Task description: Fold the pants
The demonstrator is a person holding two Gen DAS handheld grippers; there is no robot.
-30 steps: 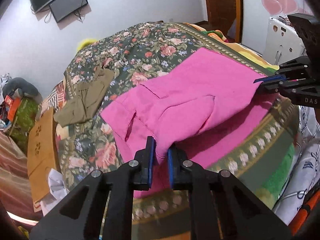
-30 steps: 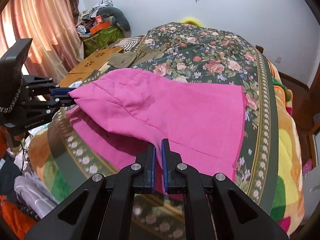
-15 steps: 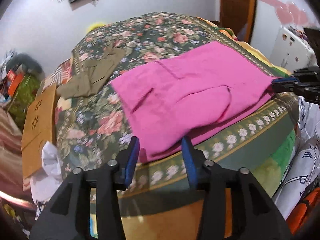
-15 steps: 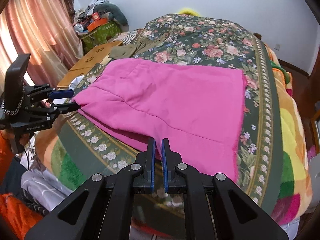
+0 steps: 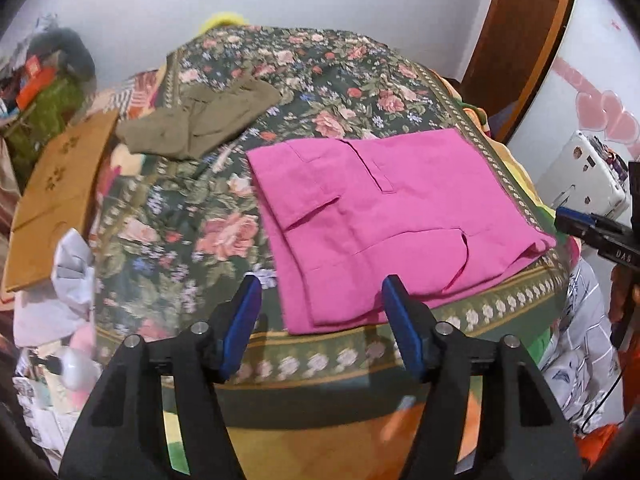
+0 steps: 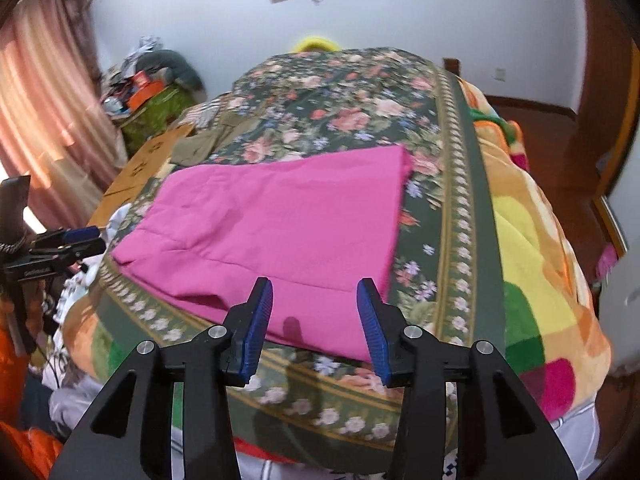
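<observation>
Pink pants lie folded flat near the front edge of a floral bedspread. They also show in the right wrist view. My left gripper is open and empty, just short of the pants' near left corner. My right gripper is open and empty, above the pants' near right edge. Each gripper shows at the side of the other's view: the right gripper and the left gripper.
Olive-green pants lie crumpled at the back left of the bed. A brown cardboard piece and white cloth sit at the bed's left edge. A colourful blanket hangs on the right side. Clutter stands by the curtain.
Both grippers held the pink pants lifted one second ago. They laid the fabric flat on the bed, opened, and pulled back toward the front edge.
</observation>
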